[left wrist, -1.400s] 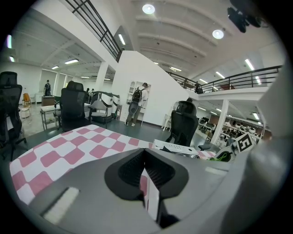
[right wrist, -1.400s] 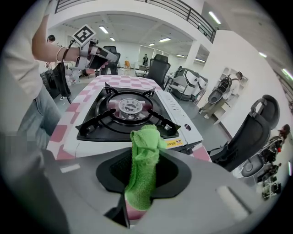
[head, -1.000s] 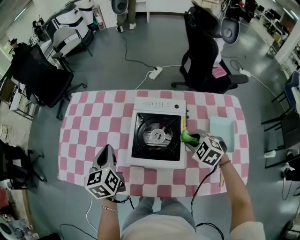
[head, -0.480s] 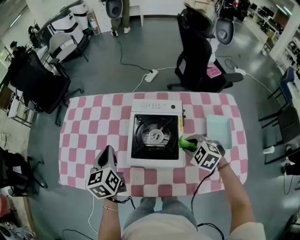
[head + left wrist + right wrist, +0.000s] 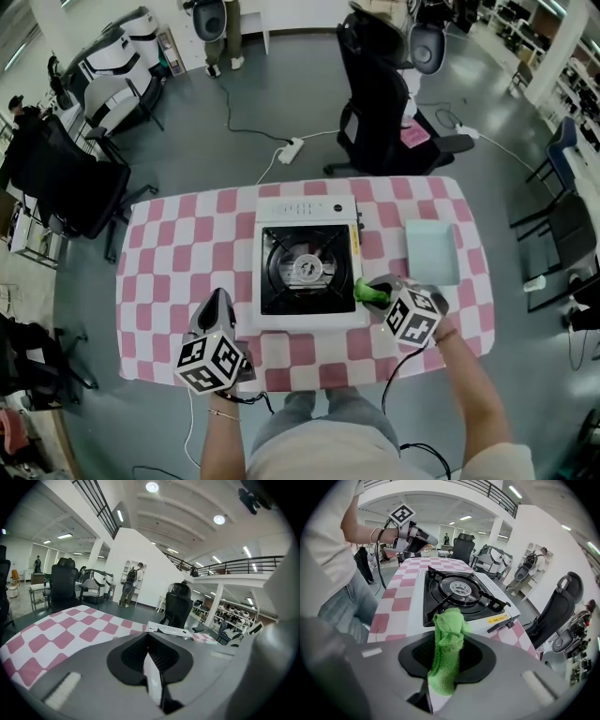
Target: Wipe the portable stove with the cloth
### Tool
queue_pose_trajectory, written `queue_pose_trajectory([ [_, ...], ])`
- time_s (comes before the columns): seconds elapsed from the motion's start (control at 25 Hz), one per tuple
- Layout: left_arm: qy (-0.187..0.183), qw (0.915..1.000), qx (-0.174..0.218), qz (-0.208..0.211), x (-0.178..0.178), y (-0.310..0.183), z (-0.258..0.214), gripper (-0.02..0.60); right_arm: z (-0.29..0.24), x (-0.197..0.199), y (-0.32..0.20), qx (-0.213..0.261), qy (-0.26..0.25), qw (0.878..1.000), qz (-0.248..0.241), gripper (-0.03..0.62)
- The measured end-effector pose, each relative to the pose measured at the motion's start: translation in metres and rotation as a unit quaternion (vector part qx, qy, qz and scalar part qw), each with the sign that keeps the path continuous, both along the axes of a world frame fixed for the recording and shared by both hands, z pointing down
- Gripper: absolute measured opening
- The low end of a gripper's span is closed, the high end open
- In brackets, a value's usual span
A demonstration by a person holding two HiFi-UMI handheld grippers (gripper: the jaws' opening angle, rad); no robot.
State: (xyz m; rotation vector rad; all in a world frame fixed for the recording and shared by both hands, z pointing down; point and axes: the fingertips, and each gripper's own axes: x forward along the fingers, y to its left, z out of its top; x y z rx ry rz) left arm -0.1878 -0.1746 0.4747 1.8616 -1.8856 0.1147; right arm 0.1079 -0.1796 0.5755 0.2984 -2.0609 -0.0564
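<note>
The white portable stove (image 5: 309,315) with a black burner top sits in the middle of the pink-checked table (image 5: 178,272). My right gripper (image 5: 373,292) is shut on a green cloth (image 5: 366,292), which hangs against the stove's right edge. In the right gripper view the cloth (image 5: 447,648) stands bunched between the jaws, with the stove (image 5: 459,595) just ahead. My left gripper (image 5: 217,307) hovers over the table to the left of the stove, jaws shut with nothing in them. The left gripper view shows the stove (image 5: 169,630) beyond the jaws.
A pale green tray (image 5: 431,251) lies on the table right of the stove. Black office chairs (image 5: 380,89) stand beyond the far edge and at the left. A power strip with its cable (image 5: 290,150) lies on the floor behind.
The right gripper has slid the green cloth toward me along the stove's right edge. The left gripper has stayed in place.
</note>
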Motion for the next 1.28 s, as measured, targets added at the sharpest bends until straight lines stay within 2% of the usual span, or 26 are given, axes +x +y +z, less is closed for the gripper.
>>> queue_pose_trajectory([
  [0.56, 0.011, 0.9992, 0.002, 0.039, 0.012, -0.003, 0.002, 0.000, -0.001, 0.001, 0.036, -0.005, 0.000, 1.000, 0.031, 0.094],
  [0.88, 0.014, 0.9981, 0.002, 0.060, 0.013, 0.000, 0.003, 0.000, -0.003, 0.000, 0.048, 0.000, 0.002, 0.998, 0.067, 0.094],
  [1.08, 0.015, 0.9977, 0.002, 0.066, 0.008, 0.002, 0.005, 0.000, -0.003, 0.000, 0.052, 0.001, -0.003, 0.994, 0.109, 0.094],
  [1.28, 0.019, 0.9971, 0.004, 0.074, 0.003, 0.004, 0.006, 0.000, -0.001, 0.001, 0.051, 0.013, -0.008, 0.982, 0.189, 0.094],
])
